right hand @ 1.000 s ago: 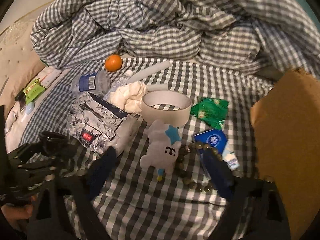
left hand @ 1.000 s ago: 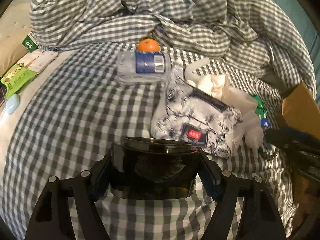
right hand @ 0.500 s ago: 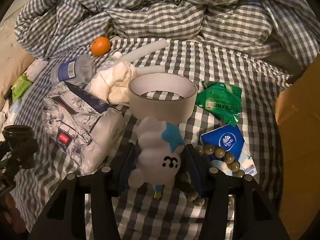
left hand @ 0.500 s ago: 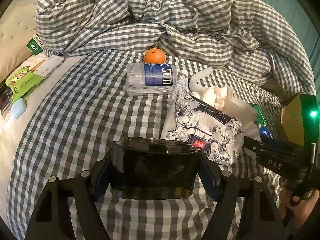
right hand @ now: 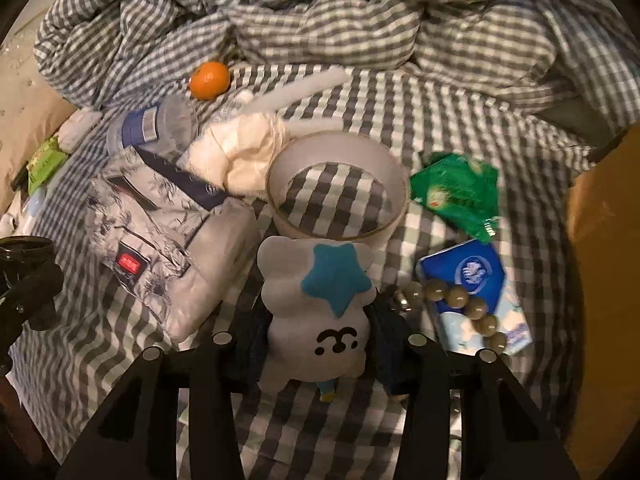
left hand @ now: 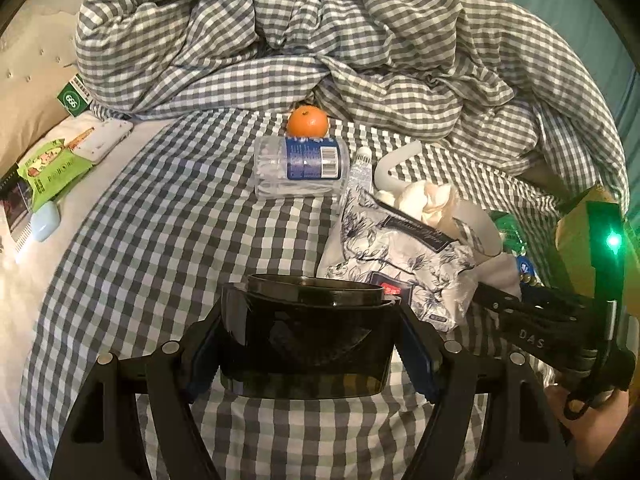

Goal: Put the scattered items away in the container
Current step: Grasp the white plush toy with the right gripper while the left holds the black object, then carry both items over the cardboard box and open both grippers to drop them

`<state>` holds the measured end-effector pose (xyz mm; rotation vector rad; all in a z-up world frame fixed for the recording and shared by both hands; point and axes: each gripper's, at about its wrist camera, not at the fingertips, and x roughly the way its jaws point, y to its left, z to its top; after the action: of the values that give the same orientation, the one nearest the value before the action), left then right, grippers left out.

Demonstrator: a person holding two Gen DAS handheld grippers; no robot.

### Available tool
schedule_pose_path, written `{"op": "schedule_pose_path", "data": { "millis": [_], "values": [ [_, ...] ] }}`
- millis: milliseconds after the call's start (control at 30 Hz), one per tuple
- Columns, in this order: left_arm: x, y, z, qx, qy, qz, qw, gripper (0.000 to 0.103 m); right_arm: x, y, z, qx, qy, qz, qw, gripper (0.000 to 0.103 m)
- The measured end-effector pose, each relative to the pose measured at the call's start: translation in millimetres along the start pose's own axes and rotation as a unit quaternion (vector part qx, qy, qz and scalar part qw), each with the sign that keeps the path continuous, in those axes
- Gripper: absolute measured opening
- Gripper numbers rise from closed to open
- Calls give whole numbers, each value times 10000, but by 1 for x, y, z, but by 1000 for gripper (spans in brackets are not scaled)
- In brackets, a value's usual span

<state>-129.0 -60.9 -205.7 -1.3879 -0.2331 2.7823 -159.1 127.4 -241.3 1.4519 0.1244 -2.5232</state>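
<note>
My left gripper [left hand: 308, 340] is shut on a black jar [left hand: 306, 330] and holds it above the checked bedsheet. My right gripper [right hand: 316, 344] is shut on a grey plush toy with a blue star [right hand: 320, 312]. The brown cardboard box [right hand: 600, 280] stands at the right. Scattered on the bed are an orange [right hand: 209, 80], a plastic bottle [left hand: 298, 166], a floral tissue pack [right hand: 160, 240], a tape roll [right hand: 338, 188], a green packet [right hand: 456, 192], a blue tissue pack [right hand: 476, 280] and a bead bracelet [right hand: 460, 300].
A crumpled checked duvet [left hand: 340, 40] is heaped at the back. A cream cloth [right hand: 240, 152] and a white tube [right hand: 296, 88] lie by the tape roll. Green snack packets [left hand: 48, 168] and small items lie at the far left by the pillow.
My right gripper has moved forward over the plush toy and closed on it. My left gripper has drawn back slightly with the black jar still held.
</note>
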Motion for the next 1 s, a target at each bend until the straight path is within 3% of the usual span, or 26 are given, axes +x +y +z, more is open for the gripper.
{"op": "schedule_pose_path", "data": {
  "millis": [433, 1000],
  "values": [
    [-66, -34, 16, 239, -513, -80, 9984, 78, -105, -4, -1, 121, -961, 102, 9952, 43],
    [-176, -111, 21, 678, -1468, -372, 9861, 78, -267, -38, -30, 265, -2103, -144, 9772, 43]
  ]
}}
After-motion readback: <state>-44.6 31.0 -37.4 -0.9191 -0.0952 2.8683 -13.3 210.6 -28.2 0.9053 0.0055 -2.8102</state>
